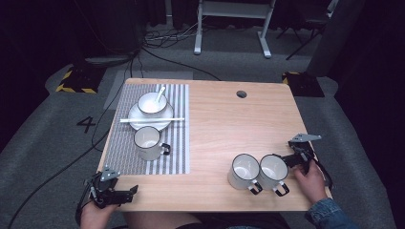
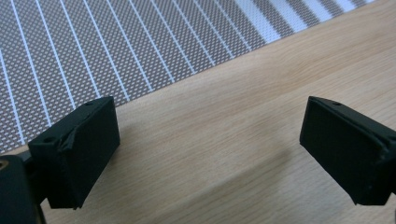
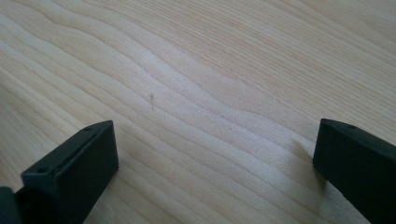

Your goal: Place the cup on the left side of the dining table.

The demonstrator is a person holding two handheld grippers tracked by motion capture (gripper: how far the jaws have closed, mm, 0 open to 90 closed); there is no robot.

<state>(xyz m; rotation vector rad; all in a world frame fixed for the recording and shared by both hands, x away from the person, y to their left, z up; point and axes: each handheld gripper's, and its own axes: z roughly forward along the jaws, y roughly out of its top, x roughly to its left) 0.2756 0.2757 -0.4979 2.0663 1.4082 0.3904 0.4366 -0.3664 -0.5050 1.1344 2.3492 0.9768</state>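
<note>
Two white enamel mugs with dark rims are being shown side by side at about five o'clock on the wooden table (image 1: 219, 133), their sides touching. The right mug (image 1: 273, 171) is being approached by the right gripper (image 1: 292, 160), which is being held at its three o'clock side, just beside the rim. This mug is being seen with a glossy white interior, a thin black lip and a black loop handle pointing toward six o'clock. The left mug (image 1: 244, 171) is being displayed in the same finish, its handle also turned toward six o'clock.

In the right gripper view, the jaws are being held wide apart over bare pale wood grain, with nothing between them. The left gripper (image 1: 125, 194) is being rested at seven o'clock on the table's near edge; in the left gripper view its jaws are likewise being kept spread, over wood just short of the striped placemat (image 2: 116, 46).

On that placemat, at ten o'clock, a third mug (image 1: 147, 142) is being shown below a plate (image 1: 135, 118) bearing a bowl (image 1: 152, 103) with a spoon (image 1: 160, 93), and chopsticks (image 1: 152, 119) are being laid across the plate.
</note>
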